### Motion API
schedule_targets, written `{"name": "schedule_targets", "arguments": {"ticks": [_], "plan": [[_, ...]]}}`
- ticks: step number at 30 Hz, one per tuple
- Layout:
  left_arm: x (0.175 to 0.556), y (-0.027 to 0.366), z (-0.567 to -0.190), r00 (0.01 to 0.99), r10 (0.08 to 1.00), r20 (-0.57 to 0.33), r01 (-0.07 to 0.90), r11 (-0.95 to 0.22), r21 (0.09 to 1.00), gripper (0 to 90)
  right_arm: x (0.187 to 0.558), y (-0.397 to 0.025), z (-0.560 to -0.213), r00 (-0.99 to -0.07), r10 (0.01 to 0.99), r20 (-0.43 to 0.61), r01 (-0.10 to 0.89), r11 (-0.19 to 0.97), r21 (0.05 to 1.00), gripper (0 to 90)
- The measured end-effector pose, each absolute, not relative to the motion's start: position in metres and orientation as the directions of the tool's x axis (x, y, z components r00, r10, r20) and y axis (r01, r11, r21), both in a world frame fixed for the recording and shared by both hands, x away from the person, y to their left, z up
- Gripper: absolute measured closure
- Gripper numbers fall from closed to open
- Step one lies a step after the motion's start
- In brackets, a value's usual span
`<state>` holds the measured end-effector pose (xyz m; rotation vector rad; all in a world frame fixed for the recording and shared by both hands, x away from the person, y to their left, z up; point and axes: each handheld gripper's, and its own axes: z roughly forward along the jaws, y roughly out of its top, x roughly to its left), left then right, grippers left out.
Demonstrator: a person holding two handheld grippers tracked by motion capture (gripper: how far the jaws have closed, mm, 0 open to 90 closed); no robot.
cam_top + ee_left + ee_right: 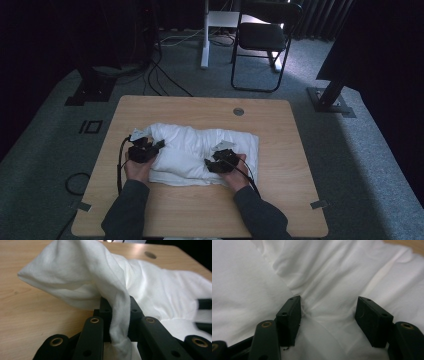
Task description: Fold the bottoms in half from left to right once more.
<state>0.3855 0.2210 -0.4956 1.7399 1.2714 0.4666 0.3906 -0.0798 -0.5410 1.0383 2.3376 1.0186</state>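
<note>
Pinching a raised fold at nine o'clock, the left hand-held gripper [117,322] is clamped on the white cloth [200,150] lying mid-tabletop [280,200], while the right hand-held gripper [328,315] is held wide apart over a crease at four o'clock, seemingly for a second grasp.

Dark grey long sleeves [127,210] w/ both forearms. Grippers black: left gripper [159,145], right gripper [206,163]. Brass-ringed screw holes [94,320] on links; black cable [119,165] trailing toward 6 o'clock.

Plain white cloth [195,150], black claws [117,315], light wood table [280,200], seemingly grey carpet [370,150].
</note>
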Motion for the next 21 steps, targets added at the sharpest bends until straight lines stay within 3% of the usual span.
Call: {"name": "schedule_targets", "arguments": {"ticks": [21], "plan": [[0.388,0.198,-0.456,0.463,0.873,-0.152,0.479,-0.102,0.872,80.9,0.397,-0.071,-0.549,-0.637,0.770,0.031,0.517,0.397,0.759,39.1]]}}
